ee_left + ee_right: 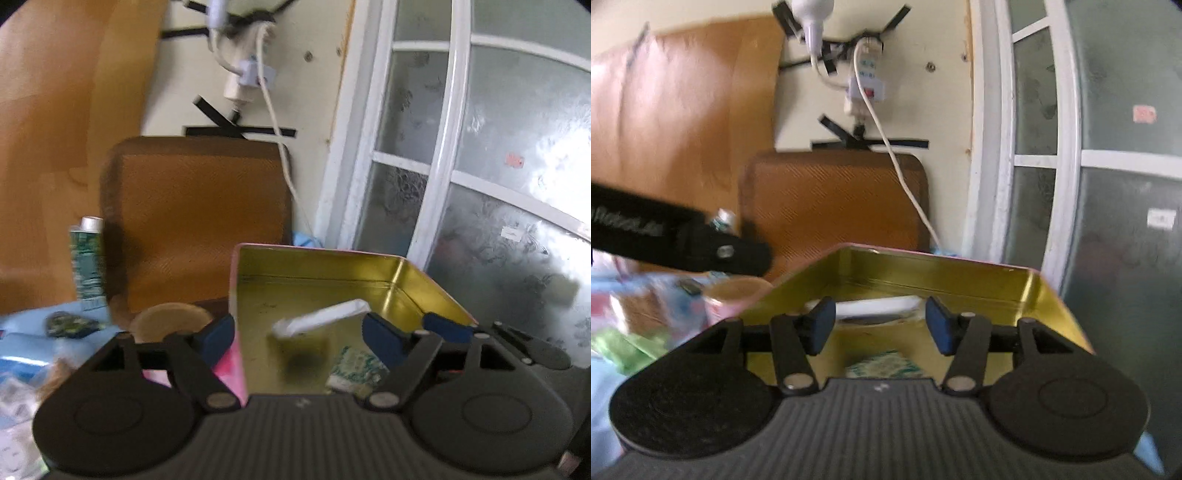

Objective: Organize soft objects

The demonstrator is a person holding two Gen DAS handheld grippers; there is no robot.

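Note:
An open tin box (pixel 317 266) with a gold inside and pink outside stands in front of both grippers; it also shows in the right wrist view (pixel 960 273). A white rolled soft piece (pixel 321 318) is inside it, blurred, apart from both fingers of my left gripper (pixel 299 332), which is open over the box. A green-patterned packet (pixel 356 365) lies on the box floor. My right gripper (pixel 881 325) is open and empty over the box, with the white roll (pixel 875 306) beyond it and the packet (pixel 882 365) below.
A brown cushion (pixel 199 214) leans on the wall behind the box. A green can (pixel 86 254) and a round wooden lid (pixel 170 323) stand to the left on a blue cloth with small packets. A glass door (pixel 498 184) is at the right. The other gripper's arm (pixel 665 240) crosses the left side.

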